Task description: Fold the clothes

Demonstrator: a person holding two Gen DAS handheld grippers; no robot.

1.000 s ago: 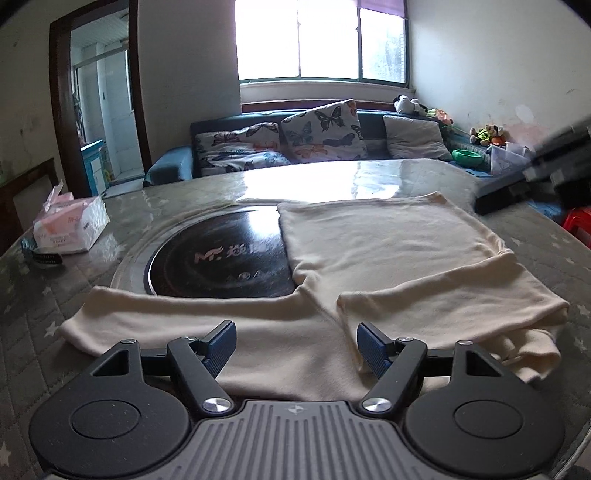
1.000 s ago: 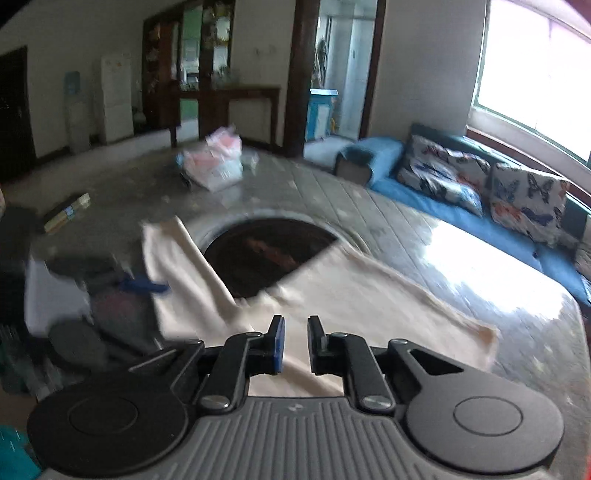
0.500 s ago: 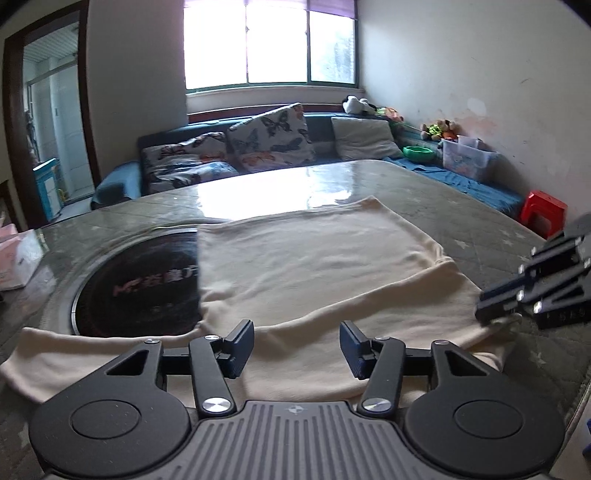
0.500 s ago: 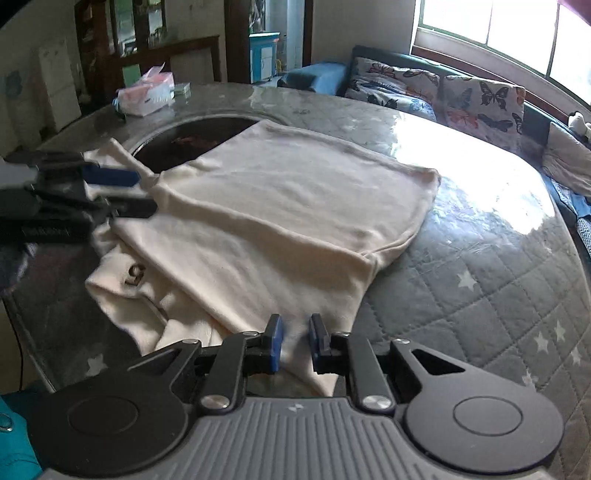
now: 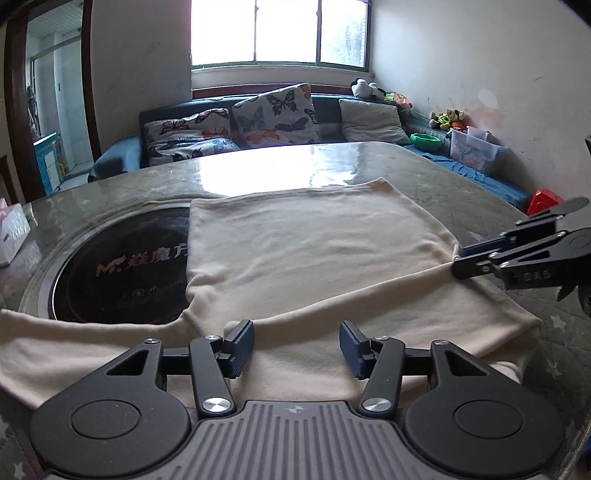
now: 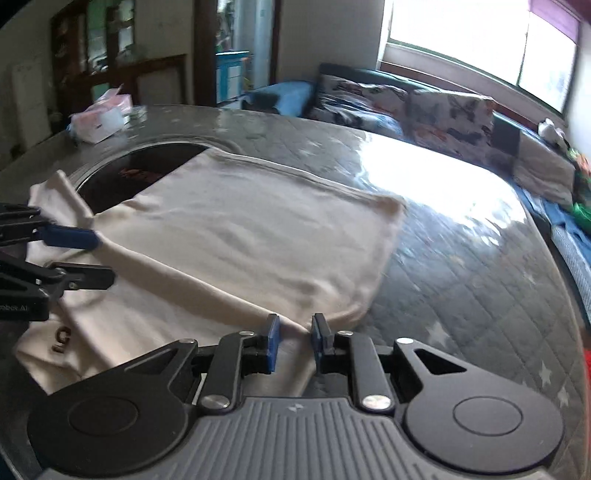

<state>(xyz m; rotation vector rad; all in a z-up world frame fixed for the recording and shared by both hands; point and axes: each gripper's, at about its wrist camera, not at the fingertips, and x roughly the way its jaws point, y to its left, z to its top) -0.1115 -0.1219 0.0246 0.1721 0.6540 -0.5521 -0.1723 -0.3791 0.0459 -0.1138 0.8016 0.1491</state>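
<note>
Left gripper [image 5: 296, 343] sits low and angled down, jaws parted about halfway and nothing pinched between the blue pads. Right gripper [image 6: 294, 339] comes in from the right side, tilted down steeper, jaws only a narrow gap apart and opening, pads not pressing on anything.

Straight beyond the fingers a bright, green-framed window [image 5: 279, 31] lit the glossy round grey table [image 5: 332, 158]. Below it ran a dark blue sofa [image 5: 122, 155] with butterfly-print cushions [image 5: 275, 110]. Rightward stood a scuffed white wall [image 5: 461, 55]; leftward, what seemed a dark wooden doorway [image 5: 16, 110].
</note>
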